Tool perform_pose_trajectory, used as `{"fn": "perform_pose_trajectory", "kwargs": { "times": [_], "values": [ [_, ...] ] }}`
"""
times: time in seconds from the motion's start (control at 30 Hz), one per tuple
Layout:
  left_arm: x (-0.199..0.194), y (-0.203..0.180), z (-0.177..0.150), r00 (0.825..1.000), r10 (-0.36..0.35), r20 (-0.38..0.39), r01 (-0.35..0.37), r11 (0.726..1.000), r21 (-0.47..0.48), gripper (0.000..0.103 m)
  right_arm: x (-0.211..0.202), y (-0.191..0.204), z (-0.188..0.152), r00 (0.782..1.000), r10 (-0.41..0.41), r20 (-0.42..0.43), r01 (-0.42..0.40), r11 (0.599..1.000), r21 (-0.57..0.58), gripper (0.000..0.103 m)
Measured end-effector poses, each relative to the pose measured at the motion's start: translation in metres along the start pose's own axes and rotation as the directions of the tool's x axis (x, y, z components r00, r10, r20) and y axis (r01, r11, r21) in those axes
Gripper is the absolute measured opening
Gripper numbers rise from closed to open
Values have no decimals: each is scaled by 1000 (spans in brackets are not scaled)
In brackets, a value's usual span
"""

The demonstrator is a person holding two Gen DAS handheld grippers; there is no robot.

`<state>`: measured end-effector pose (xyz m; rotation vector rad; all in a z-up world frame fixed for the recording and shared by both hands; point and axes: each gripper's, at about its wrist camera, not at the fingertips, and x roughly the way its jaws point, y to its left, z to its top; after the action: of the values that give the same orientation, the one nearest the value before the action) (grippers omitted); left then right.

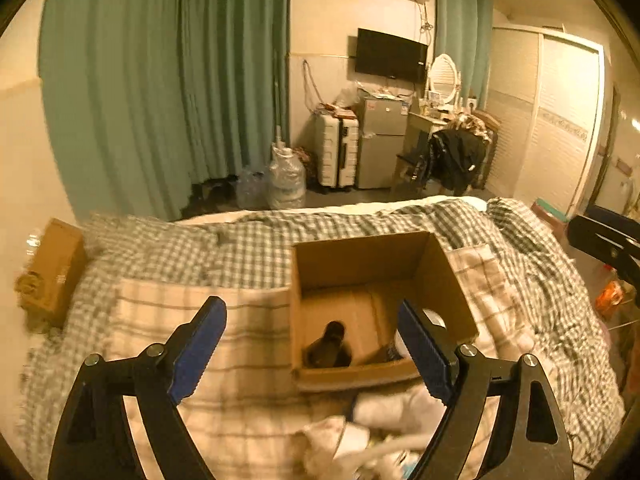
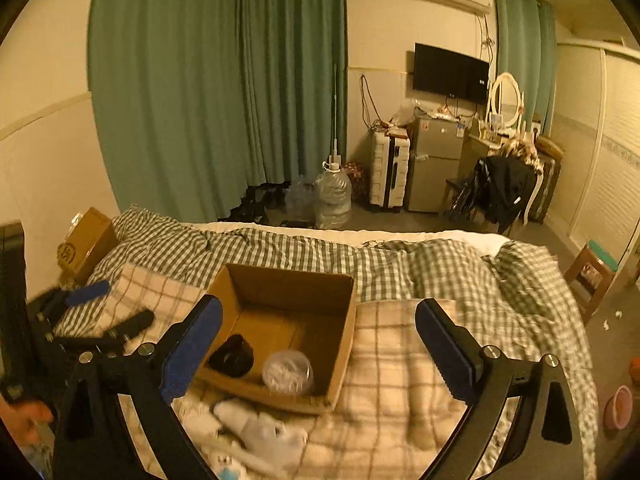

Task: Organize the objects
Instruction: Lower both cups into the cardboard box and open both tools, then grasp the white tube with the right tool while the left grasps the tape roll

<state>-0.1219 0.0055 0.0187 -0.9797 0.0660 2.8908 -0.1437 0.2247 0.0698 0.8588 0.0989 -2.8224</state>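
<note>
Both tongs are spread wide and hold nothing: left gripper [image 1: 312, 344], right gripper [image 2: 318, 344]. The box [image 2: 340, 344] sits open-topped at frame centre on the bed [image 2: 400, 360], with a dark item [image 2: 232, 356] and a clear tub [image 2: 288, 372] inside. The step looks like between picks. Next: reach the white cloths [image 2: 256, 428] at lower centre, whose long axis runs left to right, and close across it

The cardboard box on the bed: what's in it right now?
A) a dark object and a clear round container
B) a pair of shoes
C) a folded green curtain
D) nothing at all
A: the open cardboard box holds a dark object beside a clear round container.
</note>
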Motion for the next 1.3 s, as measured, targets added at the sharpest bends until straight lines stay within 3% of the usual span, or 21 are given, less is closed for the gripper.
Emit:
{"fn": "perform_pose_trajectory", "kwargs": {
  "times": [0.27, 0.43, 0.67, 0.9, 0.97, 1.1, 1.2, 1.27, 1.3],
  "values": [
    [-37, 14, -54, 1000, 11, -25, -12, 998, -58, 94, -36, 32, -51, 999, 22, -42, -24, 999, -48, 98],
    [-18, 25, -100, 994, 4, -112, -18, 991, -129, 94, -5, 57, -110, 989, 36, -146, -47, 996, -70, 98],
    [22, 33, -142, 970, 50, -236, -80, 990, -118, 94, 58, 91, -171, 945, 55, -323, -104, 985, -138, 97],
    [59, 40, -167, 936, 57, -347, -109, 985, -131, 94, 102, 103, -187, 913, 66, -403, -145, 975, -169, 96],
    [66, 43, -171, 926, 72, -371, -128, 983, -129, 94, 115, 107, -189, 905, 72, -420, -157, 972, -172, 89],
    [73, 49, -177, 918, 30, -396, -107, 979, -174, 94, 129, 107, -187, 899, 89, -429, -170, 973, -155, 88],
    [76, 45, -178, 915, 27, -402, -100, 982, -160, 94, 134, 105, -187, 893, 109, -436, -185, 973, -137, 68],
    [75, 41, -177, 915, 30, -402, -97, 985, -146, 94, 135, 107, -189, 892, 108, -438, -186, 972, -140, 43],
    [74, 39, -177, 916, 32, -399, -95, 986, -140, 94, 135, 107, -190, 890, 107, -442, -188, 972, -142, 40]
  ]
}}
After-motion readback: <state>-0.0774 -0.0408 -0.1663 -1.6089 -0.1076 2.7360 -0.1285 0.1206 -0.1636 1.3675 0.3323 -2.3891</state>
